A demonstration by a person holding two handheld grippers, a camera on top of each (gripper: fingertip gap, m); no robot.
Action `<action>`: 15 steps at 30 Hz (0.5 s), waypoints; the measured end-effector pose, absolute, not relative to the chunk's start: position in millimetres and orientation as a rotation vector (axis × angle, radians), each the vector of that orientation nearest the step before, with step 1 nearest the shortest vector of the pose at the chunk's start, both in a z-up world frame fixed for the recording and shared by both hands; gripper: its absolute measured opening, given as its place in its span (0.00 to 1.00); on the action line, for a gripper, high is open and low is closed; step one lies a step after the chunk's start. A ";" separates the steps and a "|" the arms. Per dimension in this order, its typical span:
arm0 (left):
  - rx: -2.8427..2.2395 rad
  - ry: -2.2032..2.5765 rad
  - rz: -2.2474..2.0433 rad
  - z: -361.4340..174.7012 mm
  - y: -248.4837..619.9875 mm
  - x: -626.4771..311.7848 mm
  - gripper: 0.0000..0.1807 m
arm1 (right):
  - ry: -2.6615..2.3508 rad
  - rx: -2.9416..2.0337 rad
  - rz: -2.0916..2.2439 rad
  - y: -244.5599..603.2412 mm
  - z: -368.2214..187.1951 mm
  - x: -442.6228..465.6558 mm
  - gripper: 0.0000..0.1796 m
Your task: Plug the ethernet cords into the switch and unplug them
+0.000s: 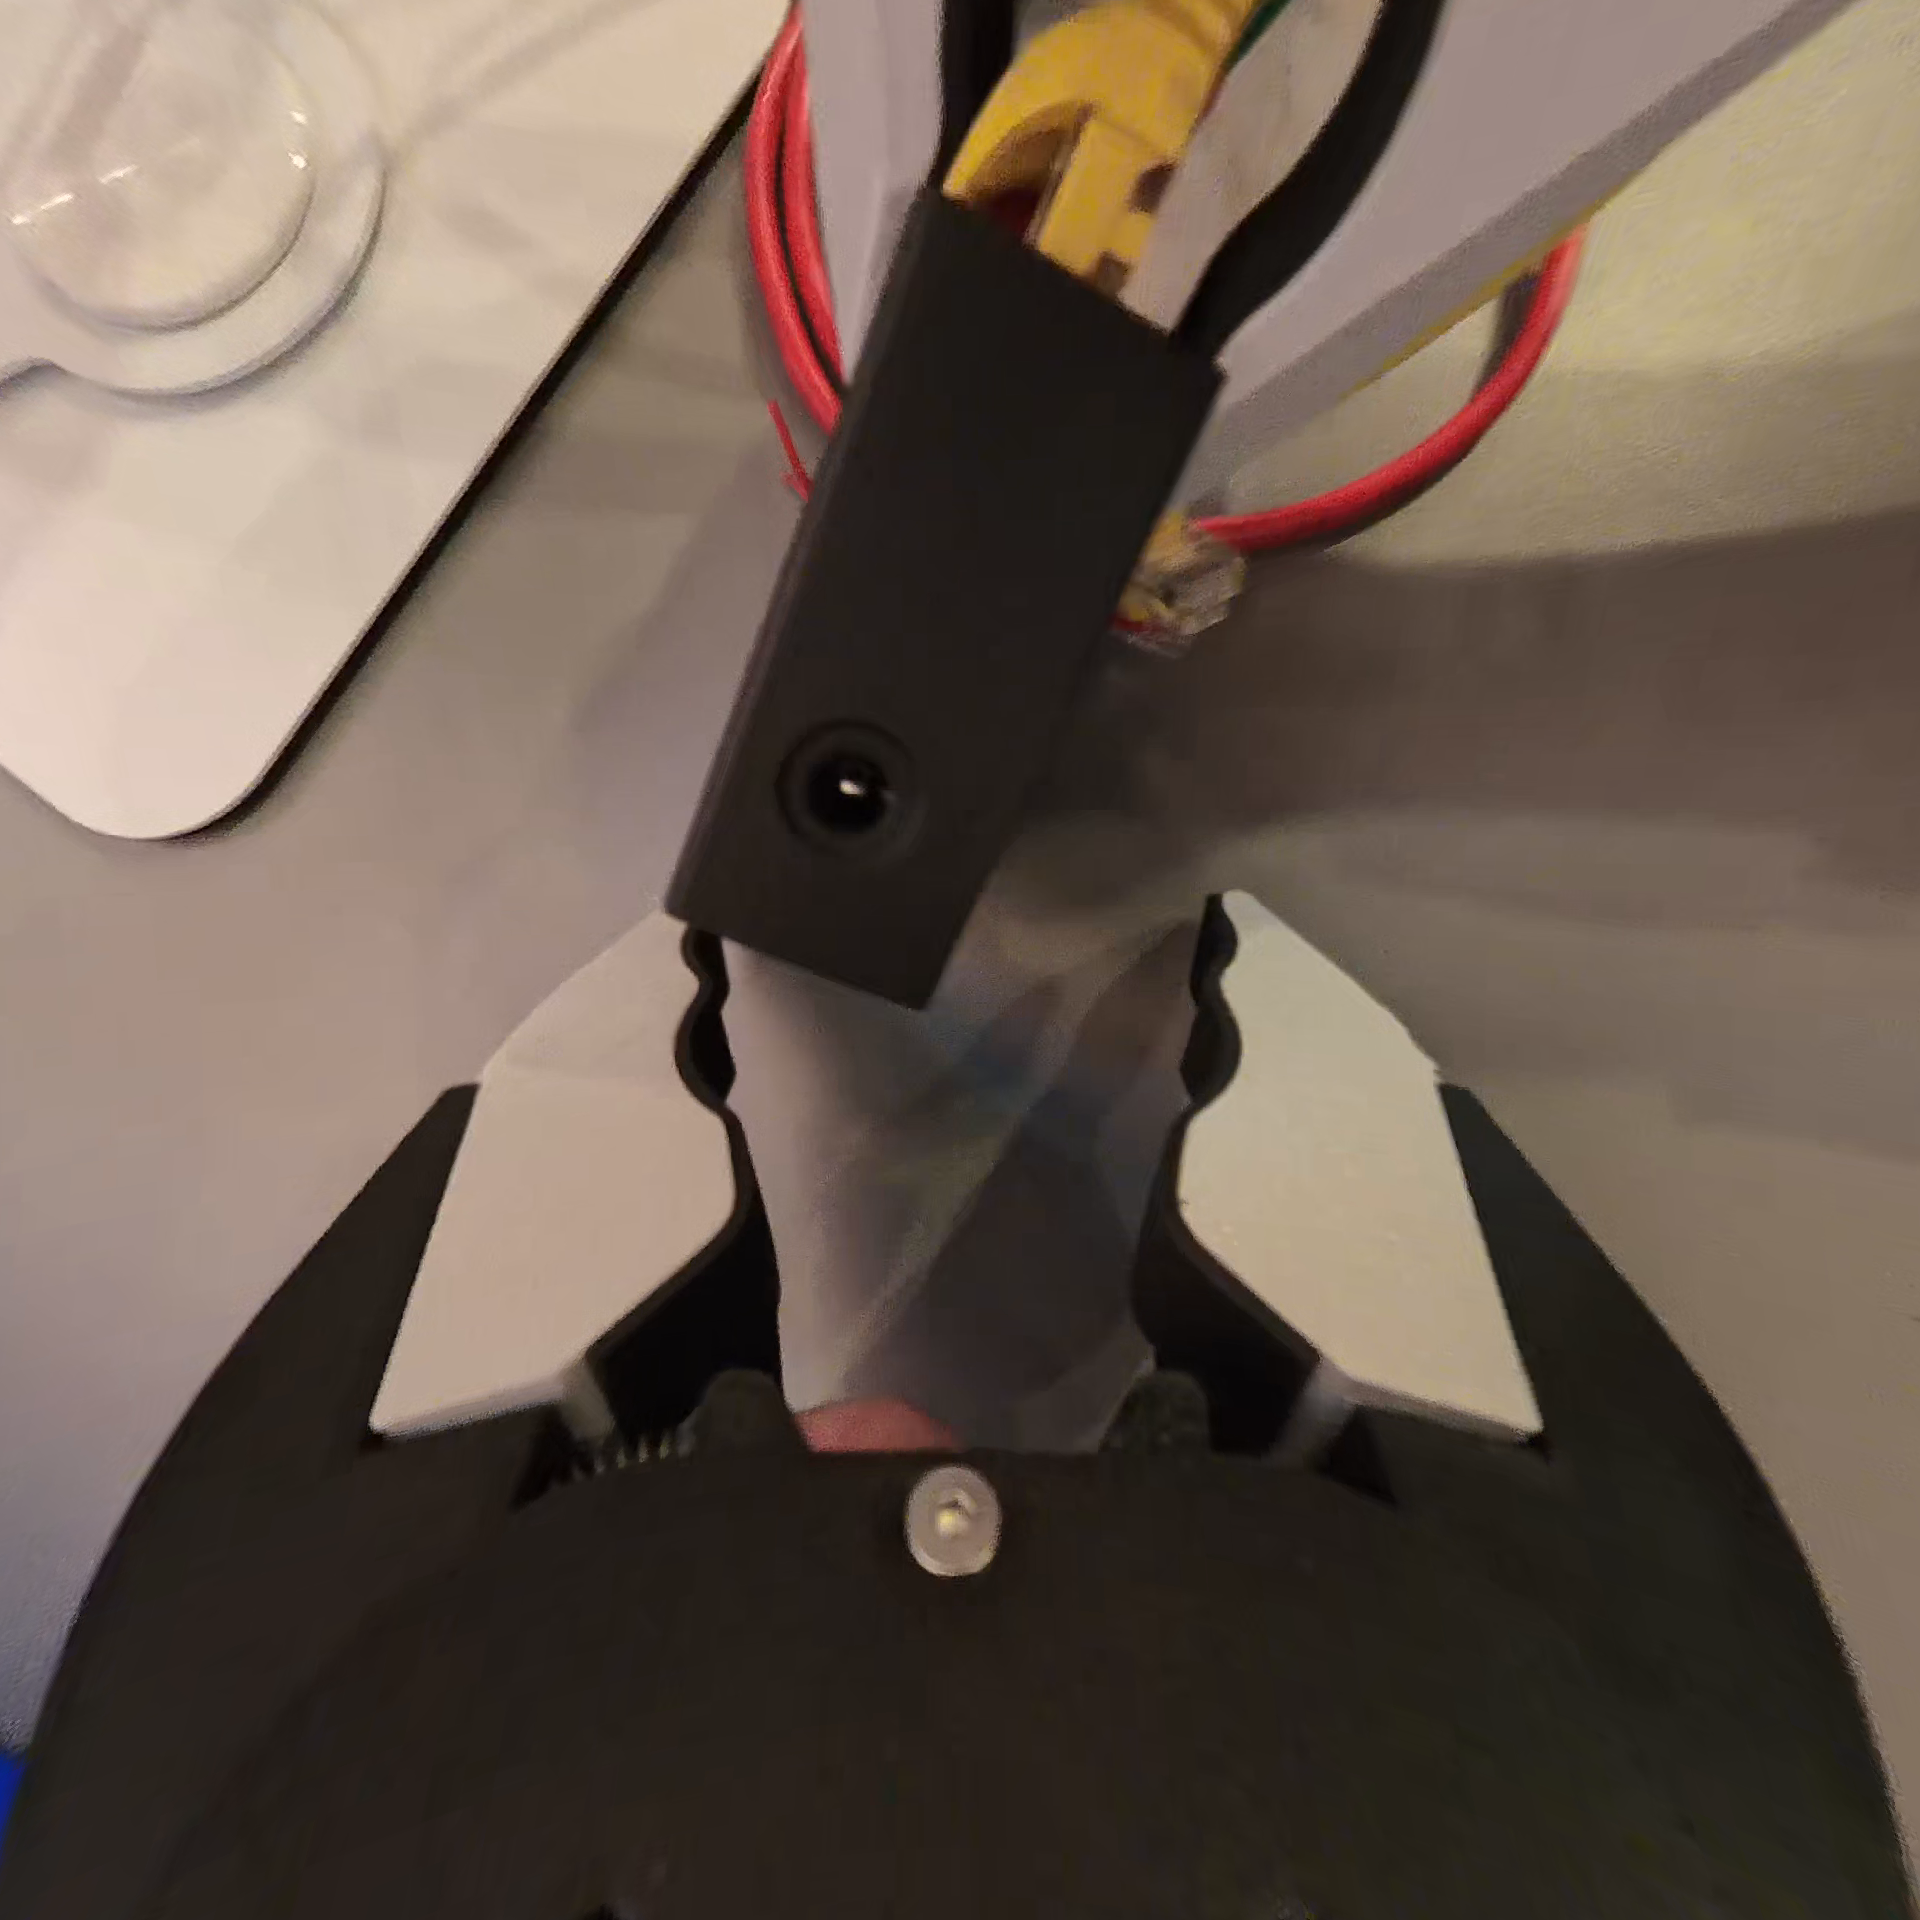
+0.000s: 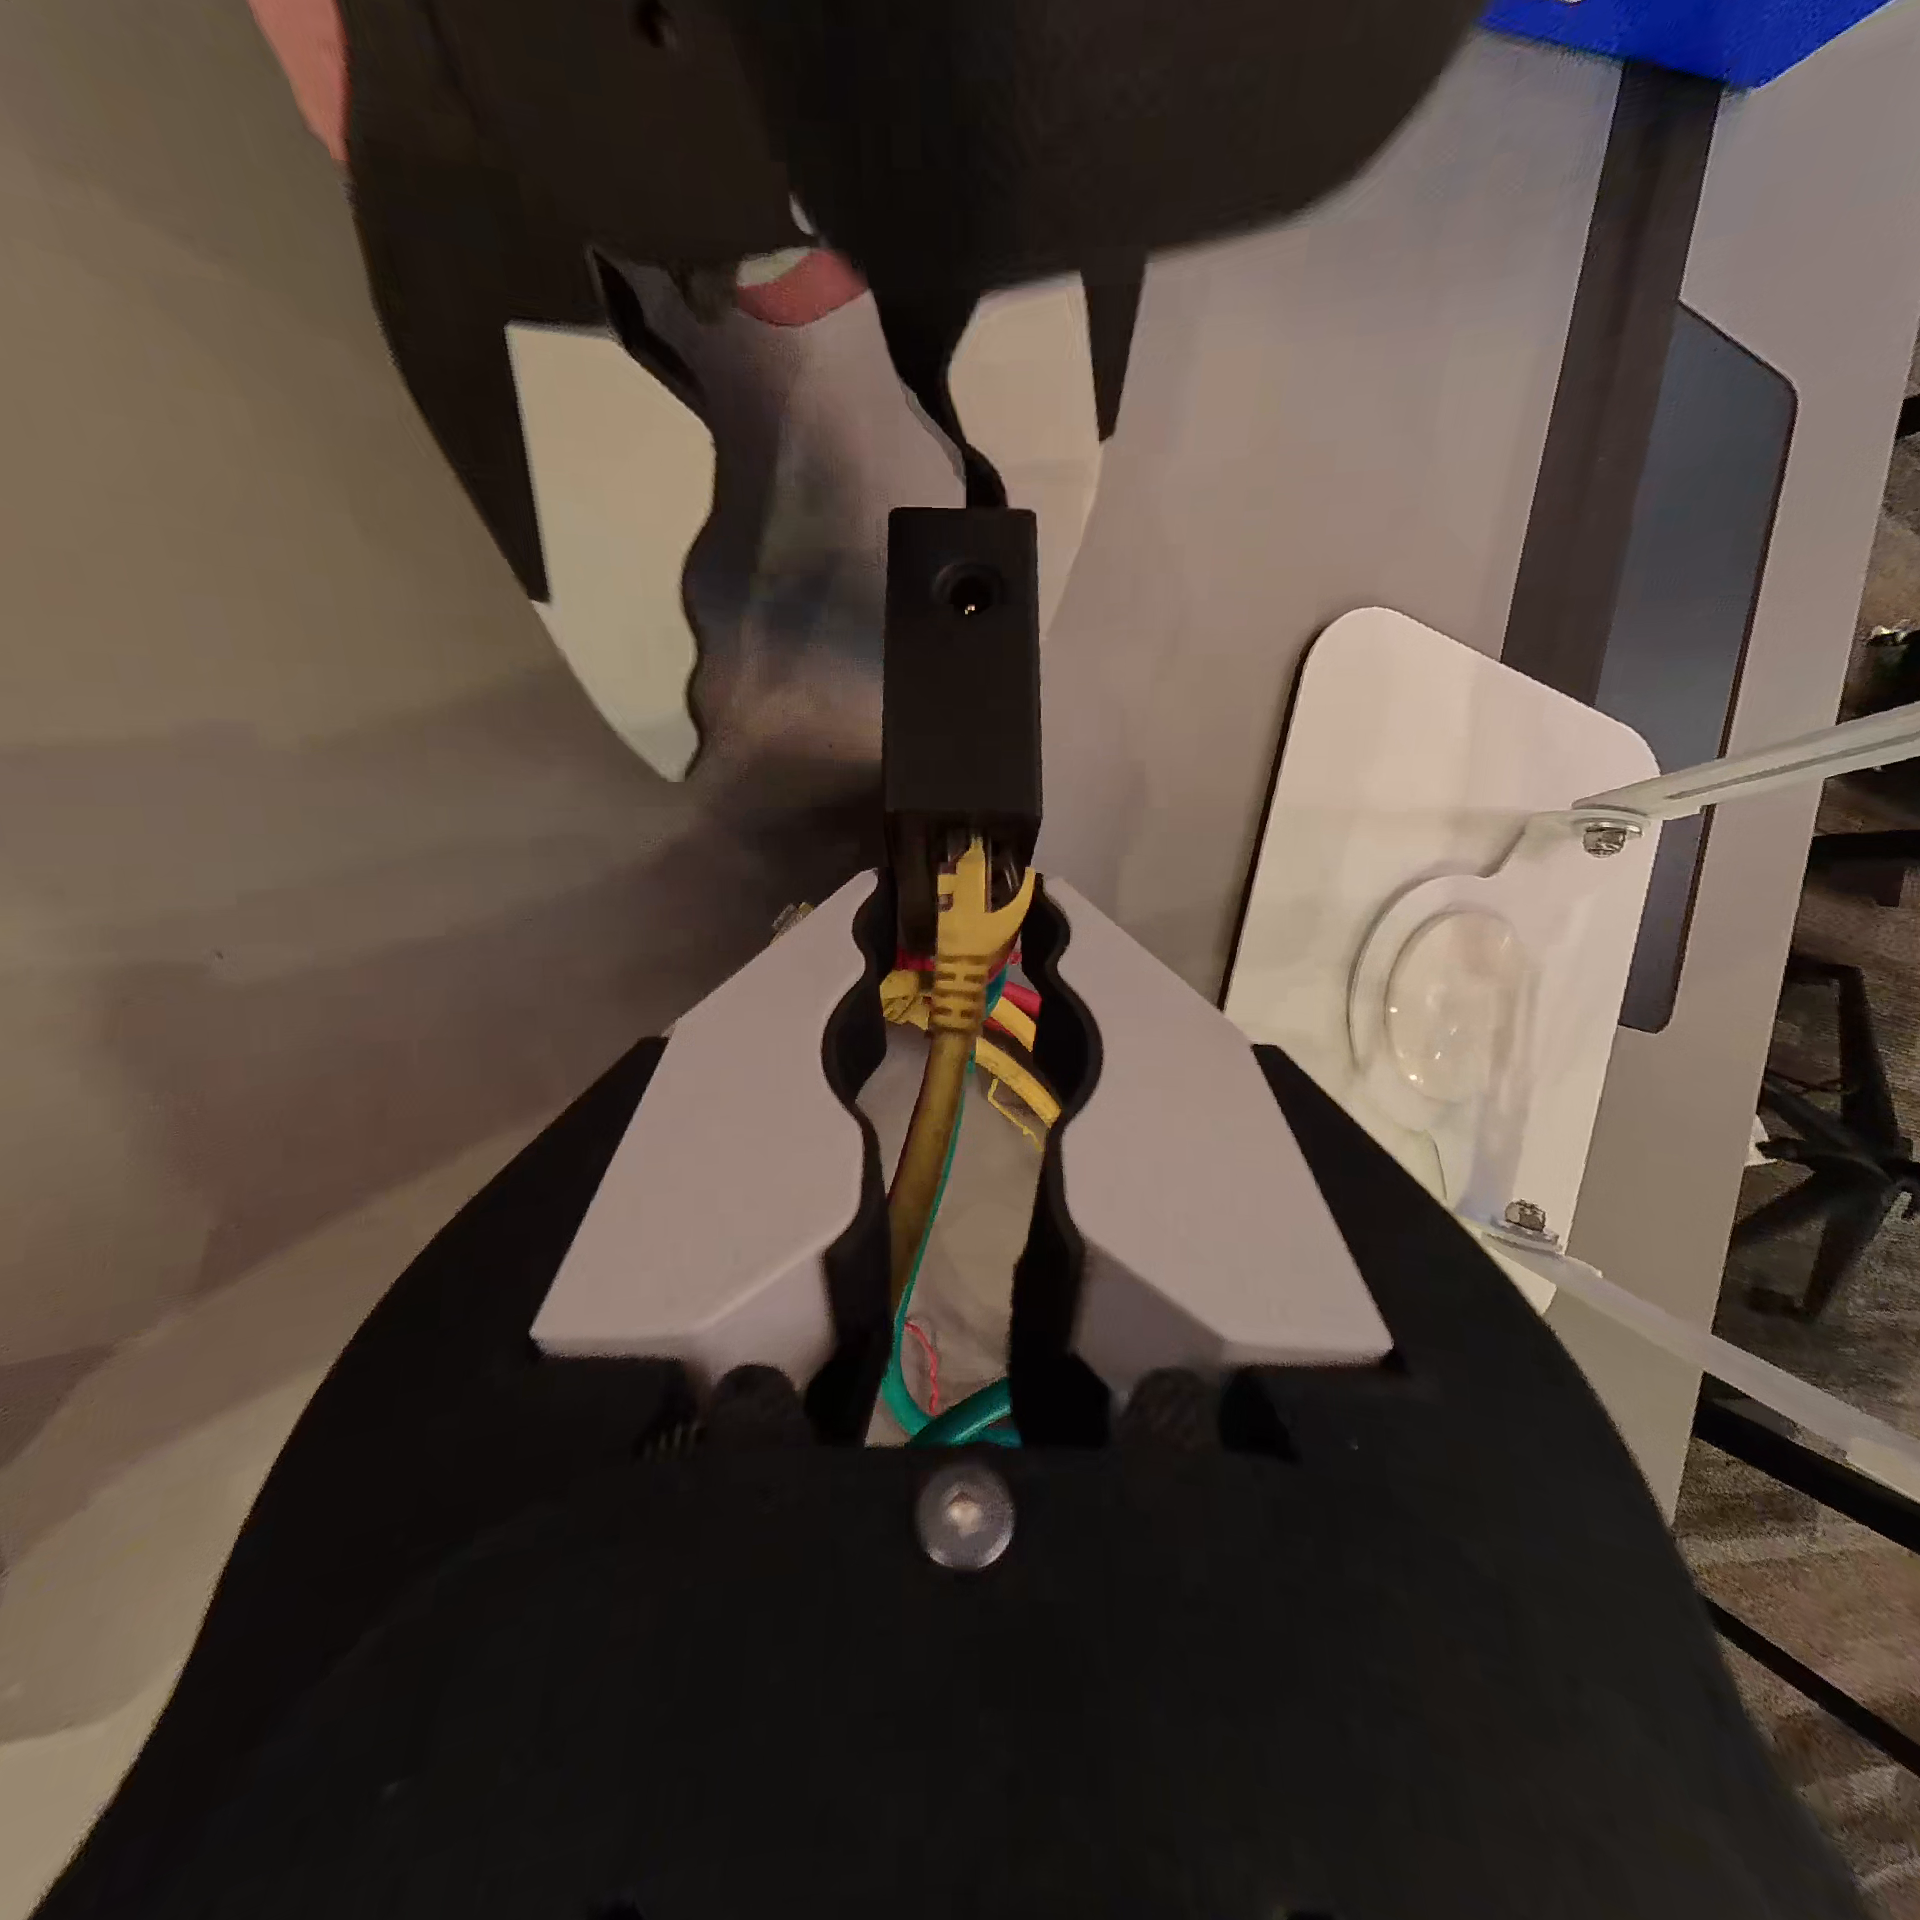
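Note:
A small black switch box (image 1: 935, 623) lies on the grey table, its round socket facing up. A yellow ethernet plug (image 1: 1081, 135) sits in its far end. My right gripper (image 2: 961, 883) is shut on the yellow plug (image 2: 971, 935) right at the switch (image 2: 961, 665). Its grey fingers (image 1: 1507, 177) show at the top of the left wrist view. My left gripper (image 1: 956, 925) is open, with the switch's near end just between its tips; its left fingertip is close to the box's corner. Red (image 1: 1434, 468), green (image 2: 935, 1247) and yellow cords bunch under the right gripper. A loose clear plug (image 1: 1184, 592) lies beside the switch.
A white board with a clear dome (image 1: 156, 177) lies left of the switch; it also shows in the right wrist view (image 2: 1455, 997) with clear plastic arms bolted on. The table edge (image 2: 1662, 1351) and floor lie beyond. A blue object (image 2: 1714, 31) is at the top right. The gap from one gripper's tips to the other's is roughly 7 cm.

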State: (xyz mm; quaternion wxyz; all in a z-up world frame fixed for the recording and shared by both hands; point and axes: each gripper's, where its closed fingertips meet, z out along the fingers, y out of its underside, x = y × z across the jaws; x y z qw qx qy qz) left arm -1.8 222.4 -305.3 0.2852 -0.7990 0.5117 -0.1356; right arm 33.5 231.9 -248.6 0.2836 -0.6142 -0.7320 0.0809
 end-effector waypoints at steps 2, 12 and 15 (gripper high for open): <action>-2.129 1.317 -0.309 -300.5 226.6 -5.5 0.44 | -1.953 -1.644 0.221 232.1 -247.5 33.9 0.12; -2.200 1.234 -0.279 -306.4 215.2 -14.9 0.43 | -1.962 -1.645 0.222 230.9 -248.6 33.2 0.12; -2.219 1.174 -0.410 -309.0 212.5 -9.7 0.34 | -1.962 -1.646 0.225 230.6 -248.6 32.7 0.12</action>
